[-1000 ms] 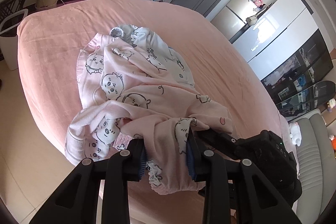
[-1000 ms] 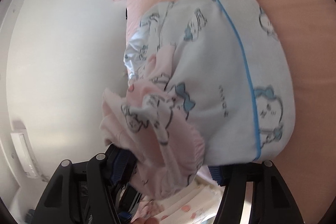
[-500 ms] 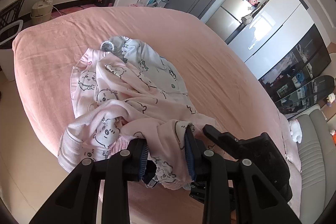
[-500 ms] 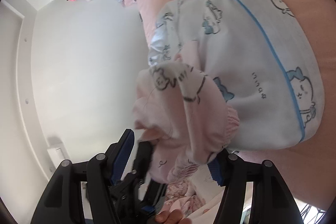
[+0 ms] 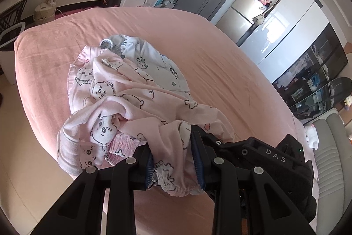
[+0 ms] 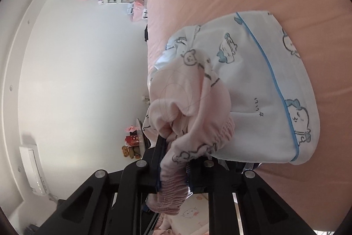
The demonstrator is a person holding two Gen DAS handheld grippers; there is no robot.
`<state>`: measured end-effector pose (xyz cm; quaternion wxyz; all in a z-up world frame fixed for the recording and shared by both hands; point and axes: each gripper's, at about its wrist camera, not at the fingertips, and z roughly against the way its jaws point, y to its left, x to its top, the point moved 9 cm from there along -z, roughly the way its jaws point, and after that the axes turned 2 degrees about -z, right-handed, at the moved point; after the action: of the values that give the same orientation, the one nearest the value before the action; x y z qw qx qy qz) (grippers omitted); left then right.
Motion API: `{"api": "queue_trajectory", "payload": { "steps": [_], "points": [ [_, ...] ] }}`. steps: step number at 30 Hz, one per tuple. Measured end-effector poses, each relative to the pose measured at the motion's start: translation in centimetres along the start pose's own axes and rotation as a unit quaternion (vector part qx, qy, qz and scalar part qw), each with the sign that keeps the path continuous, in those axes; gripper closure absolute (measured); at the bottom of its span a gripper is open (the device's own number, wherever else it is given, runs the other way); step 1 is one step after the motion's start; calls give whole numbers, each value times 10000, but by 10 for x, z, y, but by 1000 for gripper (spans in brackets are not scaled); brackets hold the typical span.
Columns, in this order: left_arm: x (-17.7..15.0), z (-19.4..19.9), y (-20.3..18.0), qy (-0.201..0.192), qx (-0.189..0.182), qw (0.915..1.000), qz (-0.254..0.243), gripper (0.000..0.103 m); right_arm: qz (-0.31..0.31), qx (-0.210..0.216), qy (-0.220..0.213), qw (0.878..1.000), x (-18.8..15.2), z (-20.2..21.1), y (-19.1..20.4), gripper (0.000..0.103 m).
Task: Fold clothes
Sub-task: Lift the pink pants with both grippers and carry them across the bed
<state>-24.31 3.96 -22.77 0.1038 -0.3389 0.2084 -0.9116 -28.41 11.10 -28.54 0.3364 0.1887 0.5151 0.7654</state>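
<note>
The right gripper now squeezes the pink pants tight between its jaws. A moment ago its jaws were wide apart, with the cloth loose between them. The stretchy pink waistband now sticks out just behind the jaws. In the left view, the right gripper now sits closer beside the left gripper's jaws, and the bunched pink cloth hangs lower between them.

Pink garment hem between fingers, perhaps bunched, hidden.
</note>
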Motion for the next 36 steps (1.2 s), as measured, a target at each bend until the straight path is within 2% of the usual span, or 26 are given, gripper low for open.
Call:
{"api": "queue_trajectory", "payload": {
  "steps": [6,13,15,20,25,28,36],
  "points": [
    [3,4,-12,-62,-58,9999,-60,76,410,-37,-243,9989,2,16,22,90],
    [11,10,-36,-116,-161,9995,-250,78,757,-5,-592,9954,-5,55,45,90],
    [12,13,-47,-140,-231,9990,-351,78,912,191,-660,9935,-6,69,61,91],
    [18,27,-76,-250,-480,9972,-517,78,1684,171,-1068,9798,-2,79,103,92],
    [20,38,-93,-271,-636,9960,-568,78,1570,494,-1146,9797,-1,110,114,94],
    [20,46,-102,-322,-682,9950,-652,78,1613,491,-1238,9779,-12,127,121,94],
    [33,83,-144,-612,-1061,9886,-877,78,1823,750,-1582,9675,-17,177,167,94]
  ]
}}
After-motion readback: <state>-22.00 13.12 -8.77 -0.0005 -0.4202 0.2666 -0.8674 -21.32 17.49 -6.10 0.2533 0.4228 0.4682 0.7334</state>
